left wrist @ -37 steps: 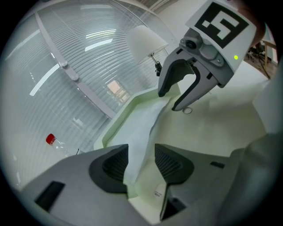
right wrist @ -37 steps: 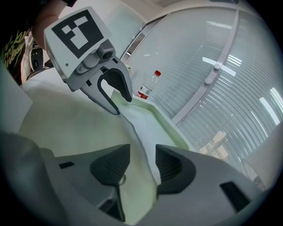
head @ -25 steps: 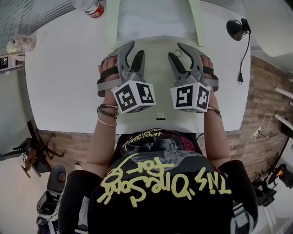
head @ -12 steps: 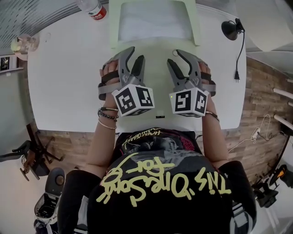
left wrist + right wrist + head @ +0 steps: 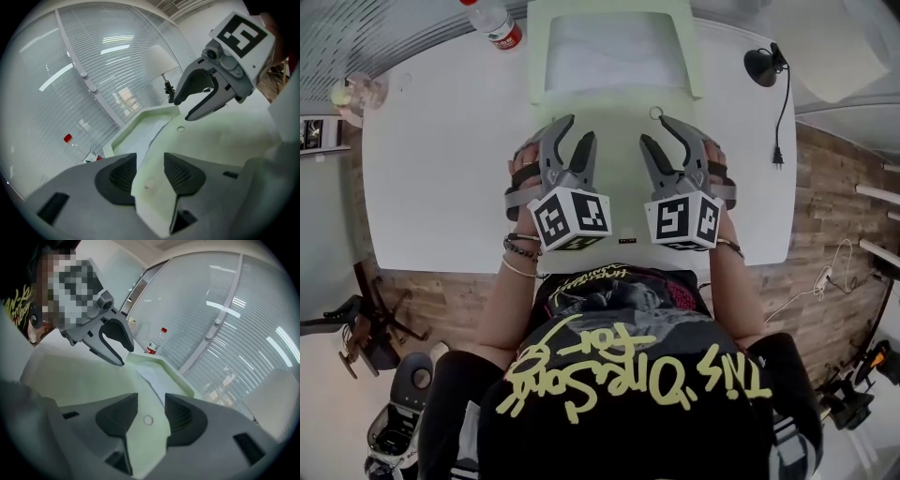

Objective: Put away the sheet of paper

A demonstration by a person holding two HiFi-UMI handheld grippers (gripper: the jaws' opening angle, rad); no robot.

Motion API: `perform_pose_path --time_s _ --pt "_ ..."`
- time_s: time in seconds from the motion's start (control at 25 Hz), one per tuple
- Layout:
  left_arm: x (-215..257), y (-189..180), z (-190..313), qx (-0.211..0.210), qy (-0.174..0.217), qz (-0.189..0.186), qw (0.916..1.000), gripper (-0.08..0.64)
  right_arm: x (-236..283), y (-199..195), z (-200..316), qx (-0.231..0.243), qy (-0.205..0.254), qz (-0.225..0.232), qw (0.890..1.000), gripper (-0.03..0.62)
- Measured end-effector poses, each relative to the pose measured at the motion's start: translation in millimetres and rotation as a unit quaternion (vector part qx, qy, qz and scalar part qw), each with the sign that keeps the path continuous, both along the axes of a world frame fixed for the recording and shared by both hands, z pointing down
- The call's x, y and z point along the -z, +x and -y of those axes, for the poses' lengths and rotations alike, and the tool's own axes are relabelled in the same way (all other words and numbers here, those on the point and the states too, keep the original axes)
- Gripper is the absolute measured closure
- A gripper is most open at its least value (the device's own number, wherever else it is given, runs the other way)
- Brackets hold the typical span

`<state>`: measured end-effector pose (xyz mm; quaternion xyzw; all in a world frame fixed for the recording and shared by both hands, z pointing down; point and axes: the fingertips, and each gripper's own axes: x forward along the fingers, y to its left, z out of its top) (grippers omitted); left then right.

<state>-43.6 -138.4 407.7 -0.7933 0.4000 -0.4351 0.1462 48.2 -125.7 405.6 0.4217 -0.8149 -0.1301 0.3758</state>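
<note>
White table [image 5: 431, 169] over wood-plank floor [image 5: 825, 206]: a sheet of paper [image 5: 614, 52] lies in what seems a green tray [image 5: 697, 56], before which left gripper [image 5: 579, 131] and right gripper [image 5: 654, 131] gape empty

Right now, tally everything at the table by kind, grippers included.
Grippers: 2, left gripper and right gripper, fingers apart, empty
Green tray: 1
Sheet of paper: 1
Bottle: 1
Lamp: 1
Glass jar: 1
Total: 7
</note>
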Motion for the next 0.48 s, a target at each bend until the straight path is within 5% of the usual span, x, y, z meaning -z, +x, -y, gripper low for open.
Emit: perform_pose_path --time_s 0.2,0.48 --pt "-0.4 -4.3 -11.3 0.007 -0.009 -0.013 0.9999 0.38 3.3 -2.8 -9.9 -0.006 -0.012 0.03 0.999 0.423" --pt "13.7 -8.5 -13.1 0.022 0.001 -0.056 0.9982 0.38 23.9 -4.2 -14.8 -0.028 -0.028 0.133 0.99 0.423"
